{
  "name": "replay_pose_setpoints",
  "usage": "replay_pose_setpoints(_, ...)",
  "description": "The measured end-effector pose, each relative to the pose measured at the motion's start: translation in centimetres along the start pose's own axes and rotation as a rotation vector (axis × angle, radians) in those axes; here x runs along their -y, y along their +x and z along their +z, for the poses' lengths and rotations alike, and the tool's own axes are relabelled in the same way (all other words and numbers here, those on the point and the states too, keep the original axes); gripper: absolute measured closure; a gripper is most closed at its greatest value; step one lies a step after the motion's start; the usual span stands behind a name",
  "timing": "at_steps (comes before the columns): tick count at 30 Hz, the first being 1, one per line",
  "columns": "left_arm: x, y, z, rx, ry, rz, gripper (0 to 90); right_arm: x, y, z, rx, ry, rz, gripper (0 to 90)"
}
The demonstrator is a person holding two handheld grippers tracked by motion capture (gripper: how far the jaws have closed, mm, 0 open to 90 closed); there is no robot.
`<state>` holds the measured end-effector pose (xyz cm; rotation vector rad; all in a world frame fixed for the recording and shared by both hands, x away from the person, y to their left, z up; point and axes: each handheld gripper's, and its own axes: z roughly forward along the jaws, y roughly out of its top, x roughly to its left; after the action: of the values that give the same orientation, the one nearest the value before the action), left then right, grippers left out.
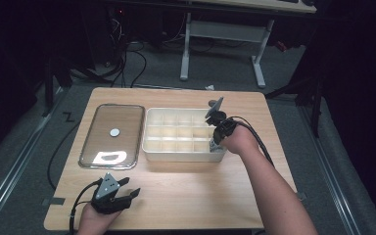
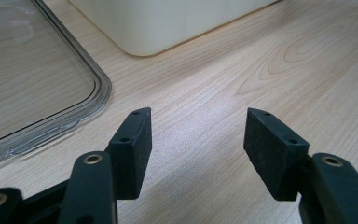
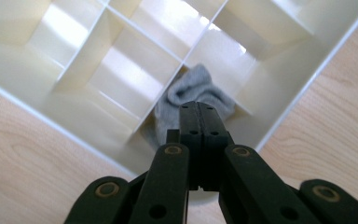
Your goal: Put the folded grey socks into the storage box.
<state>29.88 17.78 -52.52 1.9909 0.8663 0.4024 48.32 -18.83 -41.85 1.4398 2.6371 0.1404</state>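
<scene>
A cream plastic organizer box (image 1: 183,131) sits open at the centre of the high view, divided by thin walls into a grid of small compartments. In its lower-right corner compartment lies a crumpled grey sock (image 3: 196,91), bunched against the dividers. Left of the box, just beside it, a clear rectangular lid (image 1: 112,135) with rounded corners lies flat on the bench (image 1: 186,196).

Wooden table (image 1: 186,191), white-legged desk (image 1: 225,34) behind, cables (image 1: 132,63) on grey floor (image 1: 19,161)
</scene>
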Motion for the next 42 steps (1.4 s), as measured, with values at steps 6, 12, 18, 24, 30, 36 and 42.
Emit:
replay_pose_setpoints(6, 0.1, 0.2, -0.2, 0.014, -0.011, -0.006, 41.4, -0.6, 0.3, 2.9, 0.028, 0.064, -0.001, 90.0)
replay_pose_setpoints(12, 0.0, 0.2, -0.2, 0.011, -0.014, -0.007, 40.6, -0.7, 0.4, 3.8, 0.019, 0.084, 0.003, 90.0)
replay_pose_setpoints(18, 0.0, 0.1, -0.3, 0.005, -0.014, -0.005, 39.7, -1.1, 0.7, 4.9, 0.025, 0.114, -0.013, 90.0)
replay_pose_setpoints(24, 0.0, 0.0, -0.3, 0.004, -0.008, -0.008, 38.5, -1.0, 0.6, 4.9, 0.019, 0.102, -0.009, 90.0)
replay_pose_setpoints(30, -0.1, 0.1, -0.3, 0.005, -0.006, -0.008, 38.2, -0.7, 0.7, 4.7, 0.014, 0.09, 0.016, 90.0)
replay_pose_setpoints(36, 0.0, 0.1, -0.3, 0.001, -0.005, -0.008, 38.0, -0.5, 0.0, 4.0, -0.018, 0.069, 0.014, 76.2)
replay_pose_setpoints(42, 0.0, 0.2, -0.3, -0.004, -0.008, -0.013, 37.7, 0.3, -0.8, 1.9, -0.023, 0.014, 0.032, 65.8)
